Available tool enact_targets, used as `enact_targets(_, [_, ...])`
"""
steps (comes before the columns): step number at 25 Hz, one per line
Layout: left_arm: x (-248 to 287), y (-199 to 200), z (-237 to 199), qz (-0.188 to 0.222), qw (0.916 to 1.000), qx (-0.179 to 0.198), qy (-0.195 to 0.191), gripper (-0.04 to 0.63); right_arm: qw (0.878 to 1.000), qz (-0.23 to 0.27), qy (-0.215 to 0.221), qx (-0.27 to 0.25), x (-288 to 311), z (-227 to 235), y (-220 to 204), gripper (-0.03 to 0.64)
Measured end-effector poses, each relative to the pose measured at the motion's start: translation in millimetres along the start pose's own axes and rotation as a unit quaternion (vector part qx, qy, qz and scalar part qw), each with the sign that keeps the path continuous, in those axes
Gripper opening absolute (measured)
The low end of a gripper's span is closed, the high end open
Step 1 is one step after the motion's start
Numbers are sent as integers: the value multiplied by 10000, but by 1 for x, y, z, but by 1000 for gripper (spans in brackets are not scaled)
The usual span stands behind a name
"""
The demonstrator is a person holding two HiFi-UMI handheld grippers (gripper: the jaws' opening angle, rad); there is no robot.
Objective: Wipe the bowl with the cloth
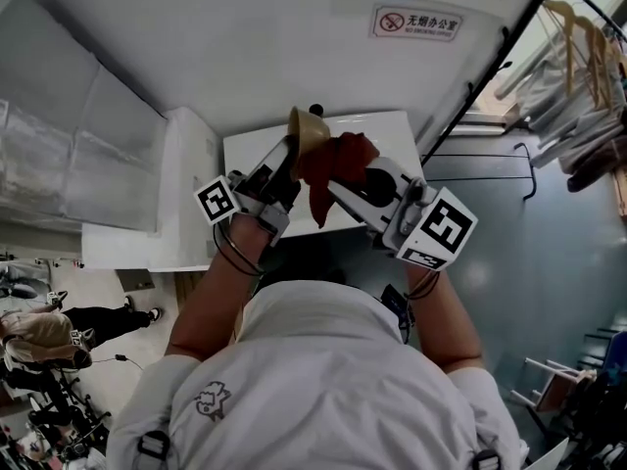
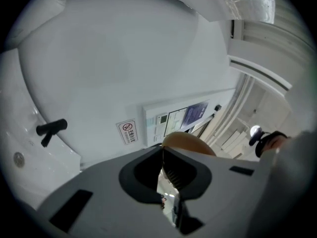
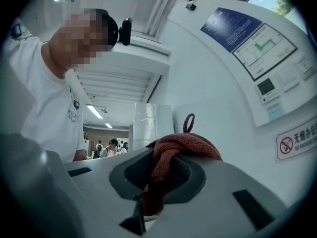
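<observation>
There are two hand-held grippers, one bowl, one cloth and one table. The left hand-held gripper [image 1: 291,157] is clenched on the thin edge of the brown bowl [image 1: 311,129] and holds it up, tilted, above the white table [image 1: 387,130]. Just right of the bowl is the red cloth [image 1: 333,163]. It is bunched up, and one end hangs down in front of the table. The right hand-held gripper [image 1: 345,186] is clenched on the cloth. The cloth hides the tips of that gripper from above, and it hides whether cloth and bowl touch. One no-smoking sign [image 1: 416,22] is on the wall behind, and some hangers [image 1: 586,37] are far off to the right. The left gripper view shows the bowl [image 2: 190,143] poking up past the closed jaws, and a black handle [image 2: 51,129] that the head view does not show. The right gripper view shows the cloth [image 3: 178,148] squeezed in the jaws, with a small loop [image 3: 189,122] on top. It also shows a few people [image 3: 111,148] far behind.
</observation>
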State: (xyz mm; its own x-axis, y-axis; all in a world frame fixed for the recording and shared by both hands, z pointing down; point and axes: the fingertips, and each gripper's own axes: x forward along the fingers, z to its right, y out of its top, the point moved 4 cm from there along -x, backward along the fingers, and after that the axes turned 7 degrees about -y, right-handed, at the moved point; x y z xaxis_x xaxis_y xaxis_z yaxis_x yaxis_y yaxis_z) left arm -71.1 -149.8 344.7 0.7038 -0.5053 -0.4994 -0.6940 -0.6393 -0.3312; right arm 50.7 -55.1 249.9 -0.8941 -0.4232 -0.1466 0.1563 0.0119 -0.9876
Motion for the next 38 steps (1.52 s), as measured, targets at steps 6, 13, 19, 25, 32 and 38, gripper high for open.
enact_targets(6, [4,-27,7,-198,9983,-459,-308,20,9982,191,-564,54,-4,41,18,51])
enact_targets(13, [17,-27,26,-128,9937,-754,-820,20,9929,346,-819,793,-5,70,6,51])
enact_targets(19, [29,-18,42,115,9897,-805,-1180,20,9917,-87,-704,1075,6,57,-34,51])
enact_targets(25, [34,0,34,256,9956,-408,-803,21,9931,-292,-360,1079,4,27,-46,51])
enact_targets(32, [19,8,20,219,9988,-284,-324,21,9959,-3,-463,773,-11,20,-16,51])
enact_targets(38, [25,-17,22,-414,9968,-500,-459,21,9946,173,-727,717,-14,45,-3,51])
